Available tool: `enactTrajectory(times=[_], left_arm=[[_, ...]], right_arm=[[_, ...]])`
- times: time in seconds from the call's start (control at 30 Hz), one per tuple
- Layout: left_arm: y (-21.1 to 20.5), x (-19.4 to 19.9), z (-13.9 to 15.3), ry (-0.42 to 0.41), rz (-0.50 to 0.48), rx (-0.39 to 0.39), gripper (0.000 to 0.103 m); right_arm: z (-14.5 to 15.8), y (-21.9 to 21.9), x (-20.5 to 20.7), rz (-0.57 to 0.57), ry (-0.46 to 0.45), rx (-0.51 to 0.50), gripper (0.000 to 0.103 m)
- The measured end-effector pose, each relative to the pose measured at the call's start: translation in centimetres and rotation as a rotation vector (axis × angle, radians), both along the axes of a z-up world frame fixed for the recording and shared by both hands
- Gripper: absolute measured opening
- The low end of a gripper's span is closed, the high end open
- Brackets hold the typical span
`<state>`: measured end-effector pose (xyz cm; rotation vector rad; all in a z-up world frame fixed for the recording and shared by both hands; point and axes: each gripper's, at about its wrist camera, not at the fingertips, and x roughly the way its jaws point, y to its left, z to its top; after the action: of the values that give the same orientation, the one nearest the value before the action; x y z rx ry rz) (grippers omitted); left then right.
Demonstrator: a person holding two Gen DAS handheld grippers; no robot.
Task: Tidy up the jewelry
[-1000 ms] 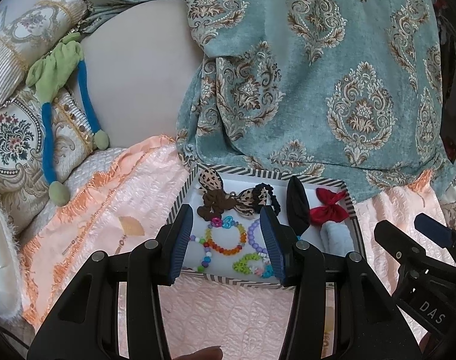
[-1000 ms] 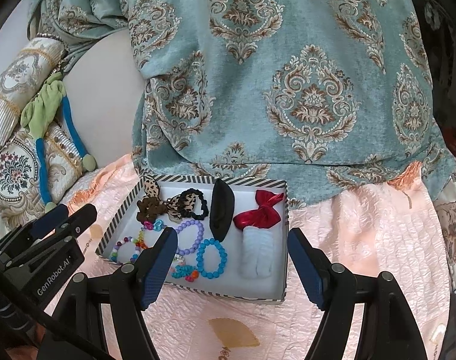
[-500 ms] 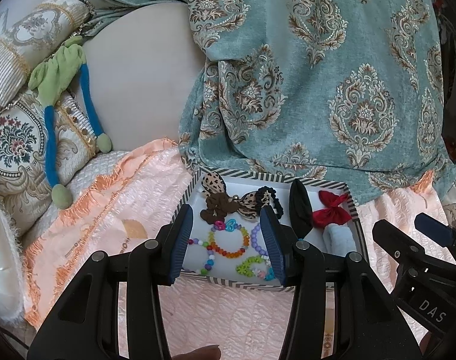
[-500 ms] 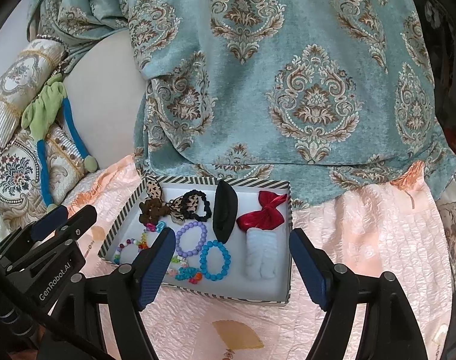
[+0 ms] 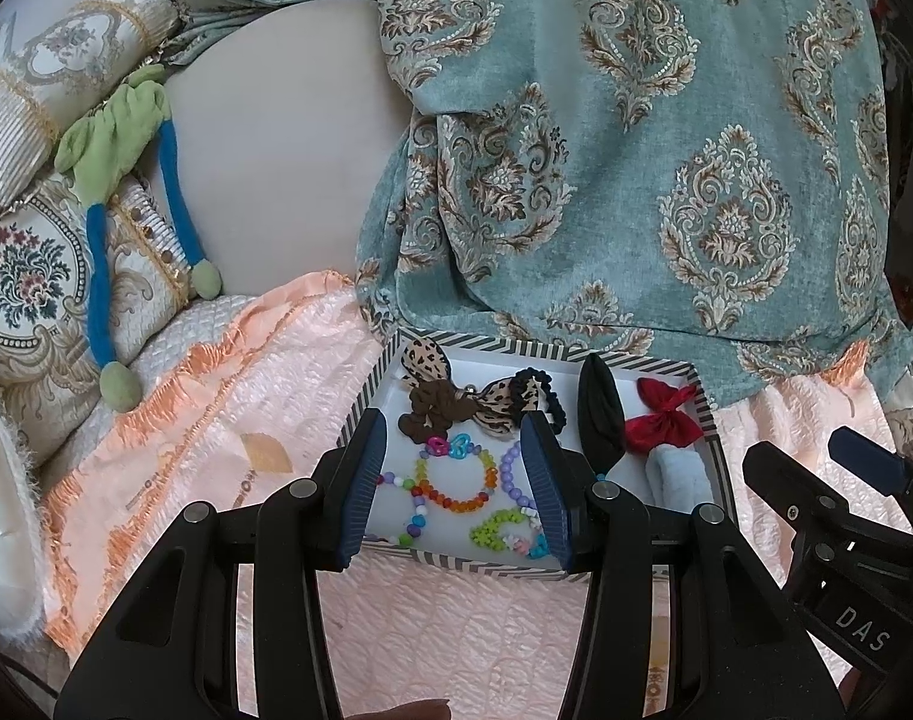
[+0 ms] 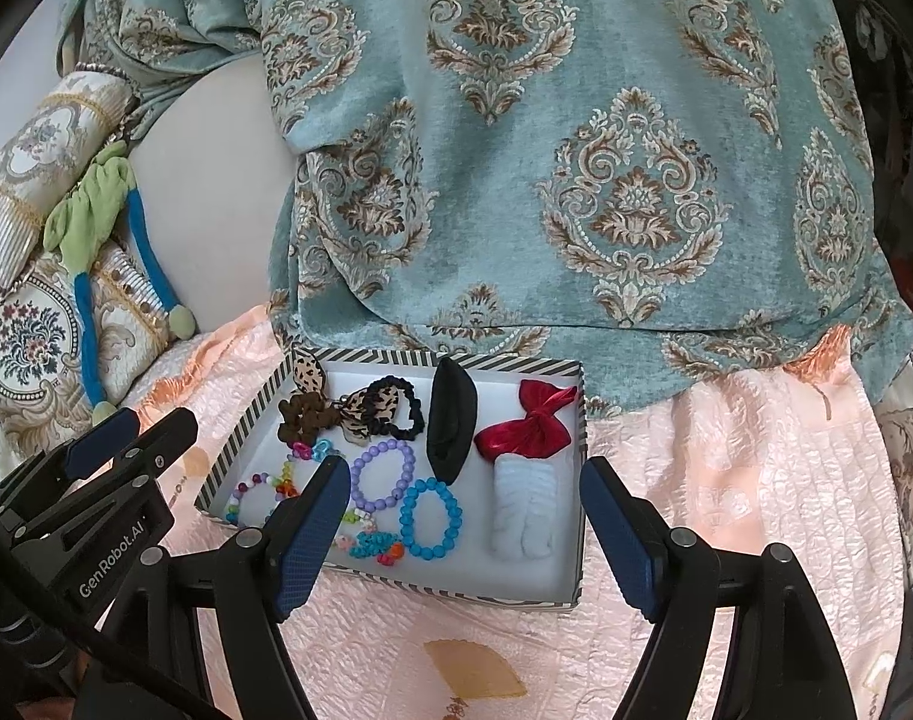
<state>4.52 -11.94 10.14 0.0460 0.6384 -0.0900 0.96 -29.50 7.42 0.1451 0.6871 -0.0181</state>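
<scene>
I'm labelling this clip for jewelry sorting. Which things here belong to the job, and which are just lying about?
For the job: striped box, blue bracelet, purple bracelet, red bow, black scrunchie, left tongs, right tongs.

Just lying about: teal curtain, green and blue toy, floral cushion, pink bedspread.

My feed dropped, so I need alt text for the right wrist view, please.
A striped-edged white tray on a pink quilted cover holds hair accessories and bead bracelets: blue bracelet, purple bracelet, black clip, red bow. The right gripper hovers open over its near edge, holding nothing, with the left gripper at lower left.
</scene>
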Motion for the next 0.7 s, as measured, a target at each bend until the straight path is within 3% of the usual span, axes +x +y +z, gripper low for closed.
enactTrajectory(times=[0.7], left_arm=[[-0.1,-0.03,0.26,-0.017,-0.033,-0.016,0.046]], right_arm=[[-0.45,-0.45,-0.06,0.003,0.006,0.002,0.077]])
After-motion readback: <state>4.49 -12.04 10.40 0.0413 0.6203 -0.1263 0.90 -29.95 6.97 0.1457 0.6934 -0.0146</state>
